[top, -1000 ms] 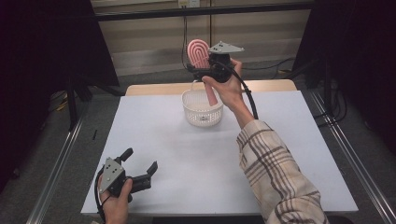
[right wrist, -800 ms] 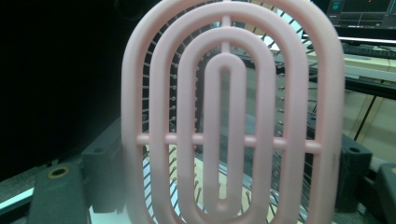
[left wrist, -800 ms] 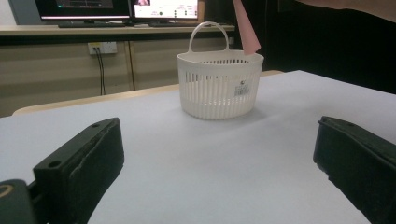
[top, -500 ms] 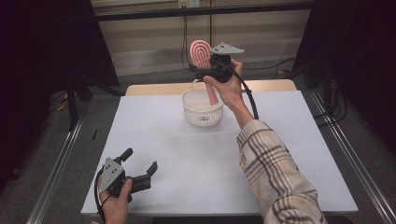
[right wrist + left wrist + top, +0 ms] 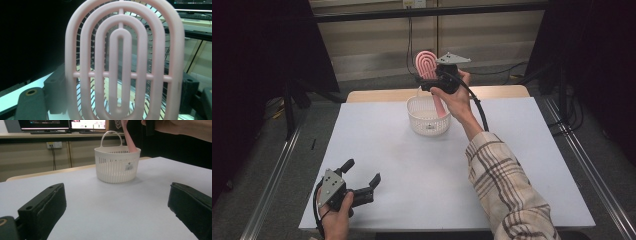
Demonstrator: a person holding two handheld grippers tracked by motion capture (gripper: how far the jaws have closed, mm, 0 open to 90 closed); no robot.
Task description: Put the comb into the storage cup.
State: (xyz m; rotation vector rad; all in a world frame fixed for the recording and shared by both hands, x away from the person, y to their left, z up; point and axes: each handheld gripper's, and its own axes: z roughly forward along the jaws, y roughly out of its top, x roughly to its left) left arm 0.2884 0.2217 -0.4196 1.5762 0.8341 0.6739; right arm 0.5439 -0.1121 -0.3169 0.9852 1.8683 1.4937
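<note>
Pink vented plastic hairbrush (image 5: 428,64), light and stiff, hangs handle-down into the white slotted basket (image 5: 428,122), clamped at its head by the right gripper (image 5: 432,82), while the left gripper (image 5: 362,180) gapes empty well short of that basket.

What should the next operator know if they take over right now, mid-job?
Right tool: shut on the pink hairbrush, held upright above the white basket, handle end dipping inside it.
Left tool: open, holding nothing, low over the white table at its near left corner.
Done: brush gripped and brought over the basket.
Left: probably lower the brush in and release.
</note>
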